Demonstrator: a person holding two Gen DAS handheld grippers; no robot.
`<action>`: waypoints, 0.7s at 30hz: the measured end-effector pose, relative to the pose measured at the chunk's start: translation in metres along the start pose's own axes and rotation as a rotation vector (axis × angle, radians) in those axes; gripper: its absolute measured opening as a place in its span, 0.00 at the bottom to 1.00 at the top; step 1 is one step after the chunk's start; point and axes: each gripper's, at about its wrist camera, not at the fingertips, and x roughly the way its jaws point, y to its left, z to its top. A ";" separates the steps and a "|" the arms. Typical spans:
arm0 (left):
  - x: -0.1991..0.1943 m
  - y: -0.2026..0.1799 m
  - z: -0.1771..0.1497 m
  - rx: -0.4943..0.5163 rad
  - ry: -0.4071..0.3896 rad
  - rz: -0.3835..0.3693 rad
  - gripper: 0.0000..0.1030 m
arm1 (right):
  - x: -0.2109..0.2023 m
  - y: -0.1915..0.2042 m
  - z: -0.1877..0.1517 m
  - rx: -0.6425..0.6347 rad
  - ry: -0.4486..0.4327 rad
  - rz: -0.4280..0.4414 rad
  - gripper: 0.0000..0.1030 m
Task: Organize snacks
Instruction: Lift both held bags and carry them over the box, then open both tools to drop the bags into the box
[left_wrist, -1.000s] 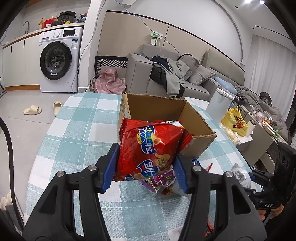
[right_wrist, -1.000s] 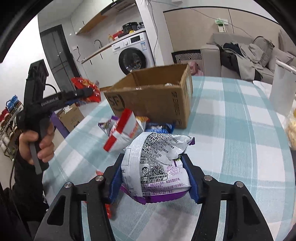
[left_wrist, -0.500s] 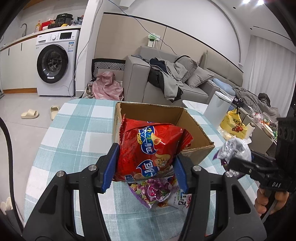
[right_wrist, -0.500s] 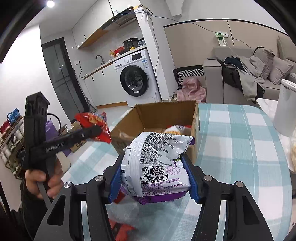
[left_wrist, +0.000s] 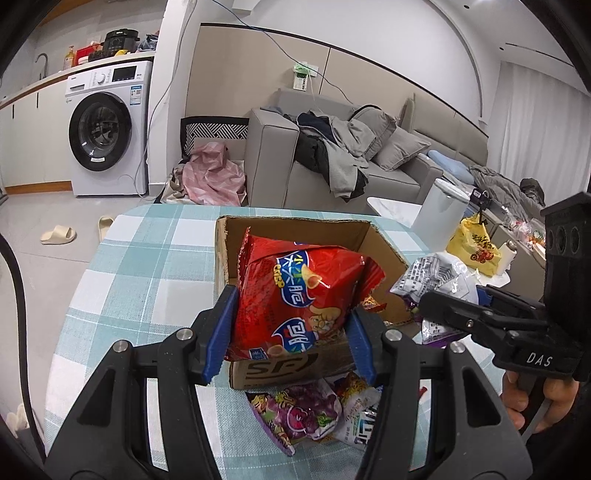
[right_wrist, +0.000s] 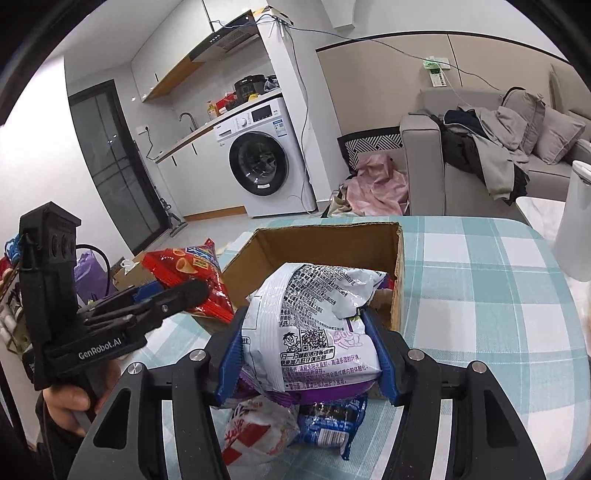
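My left gripper (left_wrist: 290, 332) is shut on a red snack bag (left_wrist: 299, 295), held over the near edge of an open cardboard box (left_wrist: 295, 227) on the checked tablecloth. My right gripper (right_wrist: 308, 350) is shut on a white and purple snack bag (right_wrist: 314, 332), raised above the box (right_wrist: 325, 236) at its near right corner. In the left wrist view the right gripper (left_wrist: 436, 306) shows at the right with its white bag (left_wrist: 432, 273). In the right wrist view the left gripper (right_wrist: 173, 291) shows at the left with the red bag (right_wrist: 188, 269).
Loose snack packets lie on the table in front of the box: a purple one (left_wrist: 303, 410), a red and white one (right_wrist: 255, 432) and a blue one (right_wrist: 328, 417). A white bin (right_wrist: 576, 221) stands at the table's right. A sofa (left_wrist: 332, 162) and a washing machine (left_wrist: 103, 129) lie beyond.
Both grippers have risen and moved toward the box with their bags. The box now lies right under the bags, and the loose packets have dropped to the bottom of both views.
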 end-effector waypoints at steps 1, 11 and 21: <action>0.005 -0.001 0.001 0.007 0.006 0.007 0.51 | 0.002 0.000 0.002 0.006 0.000 -0.004 0.59; 0.039 -0.009 0.000 0.028 0.045 0.018 0.51 | 0.028 -0.009 0.009 0.029 0.025 -0.033 0.59; 0.059 -0.013 -0.005 0.051 0.083 0.038 0.52 | 0.047 -0.012 0.013 0.065 0.031 -0.071 0.60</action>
